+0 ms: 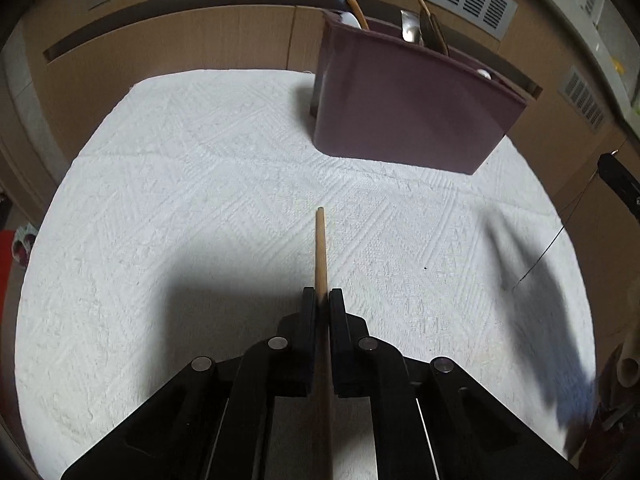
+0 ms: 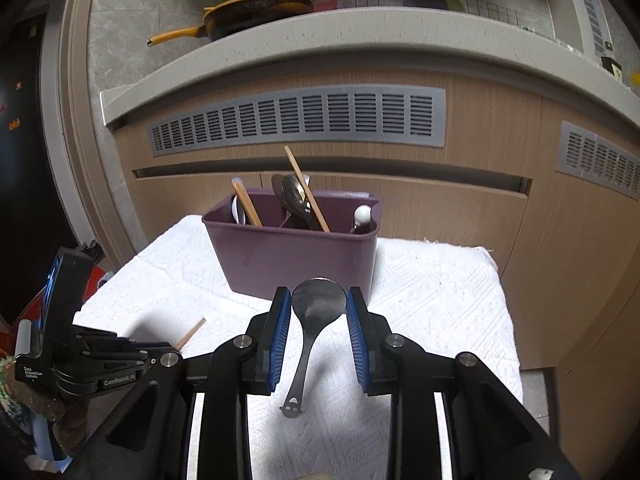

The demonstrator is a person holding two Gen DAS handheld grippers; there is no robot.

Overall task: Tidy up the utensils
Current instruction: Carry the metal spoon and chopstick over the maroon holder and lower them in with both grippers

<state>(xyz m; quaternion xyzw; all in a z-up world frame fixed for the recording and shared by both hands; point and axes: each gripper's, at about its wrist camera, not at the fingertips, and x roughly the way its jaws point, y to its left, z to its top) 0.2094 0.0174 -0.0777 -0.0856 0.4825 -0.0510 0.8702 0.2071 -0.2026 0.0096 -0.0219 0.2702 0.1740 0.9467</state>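
My left gripper (image 1: 322, 294) is shut on a wooden chopstick (image 1: 320, 248), whose tip pokes forward just above the white cloth (image 1: 200, 200). In the right wrist view the left gripper (image 2: 172, 350) sits low at the left with the chopstick (image 2: 192, 332) sticking out of it. My right gripper (image 2: 319, 292) is shut on a metal spoon (image 2: 319, 304): its blue pads (image 2: 282, 320) clamp the bowl, and the handle hangs back towards the camera. Behind it stands a purple utensil holder (image 2: 296, 256) with spoons (image 2: 294, 196), a chopstick (image 2: 306, 188) and a wooden handle (image 2: 248, 204).
The white textured cloth (image 2: 440, 300) covers a small table that drops off on the left and right. Wooden cabinet fronts with grey vents (image 2: 296, 120) stand close behind the purple holder (image 1: 408, 112). A yellow-handled pan (image 2: 256, 12) rests on the counter above.
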